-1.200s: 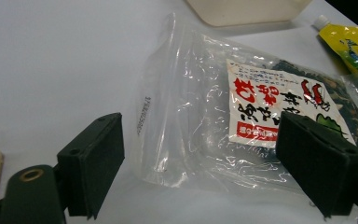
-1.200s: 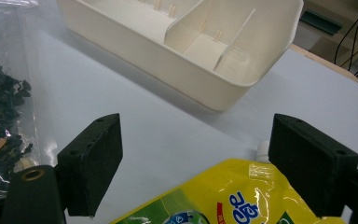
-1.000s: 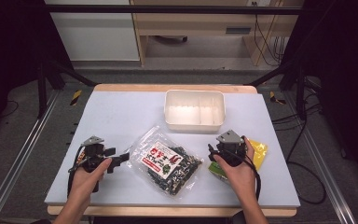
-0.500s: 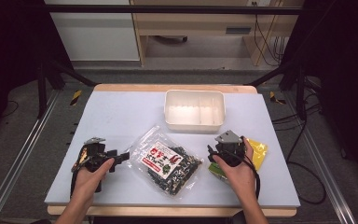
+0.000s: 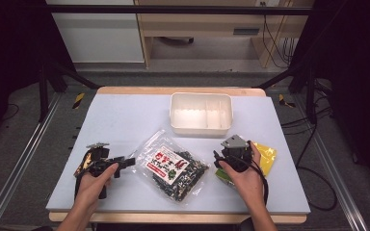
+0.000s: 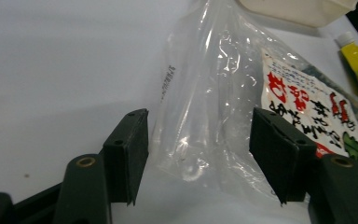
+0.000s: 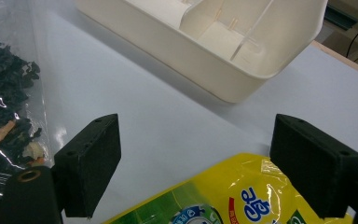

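The clear bag (image 5: 173,166) of dark dried pieces, with a red-and-white label, lies flat on the tabletop (image 5: 125,120), just in front of the cream divided tray (image 5: 201,113). The left tool (image 5: 125,162) sits to the left of the bag, level with it and pointing at its near left edge. In the left gripper view its jaws have just been closing, and the bag's empty transparent corner (image 6: 200,140) stands between them; the pads are not yet pressing on the film. The right tool (image 5: 218,161) rests to the right of the bag, over a yellow pouch (image 5: 265,156). In the right gripper view its jaws are spread, with the yellow pouch (image 7: 223,200) lying low between them, untouched.
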{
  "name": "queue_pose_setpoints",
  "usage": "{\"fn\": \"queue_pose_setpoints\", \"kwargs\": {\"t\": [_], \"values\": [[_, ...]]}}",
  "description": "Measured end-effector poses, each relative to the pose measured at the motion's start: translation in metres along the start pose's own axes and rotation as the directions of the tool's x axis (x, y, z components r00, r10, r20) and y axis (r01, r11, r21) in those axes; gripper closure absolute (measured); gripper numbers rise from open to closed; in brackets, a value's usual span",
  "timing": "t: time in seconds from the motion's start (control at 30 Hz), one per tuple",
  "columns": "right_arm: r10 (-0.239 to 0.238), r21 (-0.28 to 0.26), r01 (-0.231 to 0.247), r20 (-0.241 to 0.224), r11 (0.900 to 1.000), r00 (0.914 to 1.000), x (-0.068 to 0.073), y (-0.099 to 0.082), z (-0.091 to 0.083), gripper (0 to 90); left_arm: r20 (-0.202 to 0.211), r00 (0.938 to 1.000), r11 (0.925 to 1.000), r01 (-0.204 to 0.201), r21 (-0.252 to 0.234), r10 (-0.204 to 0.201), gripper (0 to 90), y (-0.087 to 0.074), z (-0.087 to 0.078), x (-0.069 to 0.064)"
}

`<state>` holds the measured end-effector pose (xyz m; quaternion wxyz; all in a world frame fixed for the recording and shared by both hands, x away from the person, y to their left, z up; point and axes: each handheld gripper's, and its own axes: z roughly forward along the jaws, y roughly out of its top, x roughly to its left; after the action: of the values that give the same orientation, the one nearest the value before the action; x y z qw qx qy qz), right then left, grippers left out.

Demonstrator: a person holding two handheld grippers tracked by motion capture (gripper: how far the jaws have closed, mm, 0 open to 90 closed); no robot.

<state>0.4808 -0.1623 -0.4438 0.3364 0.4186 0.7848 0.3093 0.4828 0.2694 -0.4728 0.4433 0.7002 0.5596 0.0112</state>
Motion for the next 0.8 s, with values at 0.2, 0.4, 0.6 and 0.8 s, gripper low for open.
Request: {"fn": "queue_pose_setpoints", "kwargs": {"t": [0.2,0.4,0.6,0.8], "values": [[-0.004,-0.001,0.004,0.0,1.0,1.0,0.0006,0.0003,0.0002,16.8,0.027,0.9995,0.9997,0.02,-0.011,-0.019,40.8,0.0001,-0.002,0.0008],[-0.007,-0.005,0.007,-0.002,1.0,1.0,0.0008,0.0007,0.0004,16.8,0.077,0.9968,0.9982,0.023,-0.056,-0.018,44.7,0.003,-0.0074,-0.0024],[-0.02,-0.014,0.02,-0.016,0.9997,0.9997,0.0056,0.0036,-0.0006,17.1,0.107,0.9943,0.9976,0.0,-0.07,0.008,48.0,0.0033,-0.0052,-0.0071],[-0.02,-0.012,0.02,-0.02,0.9997,0.9996,0.0076,0.004,0.0,17.1,0.091,0.9955,0.9964,-0.016,-0.083,0.024,65.5,0.0039,-0.0031,-0.0057]]}}
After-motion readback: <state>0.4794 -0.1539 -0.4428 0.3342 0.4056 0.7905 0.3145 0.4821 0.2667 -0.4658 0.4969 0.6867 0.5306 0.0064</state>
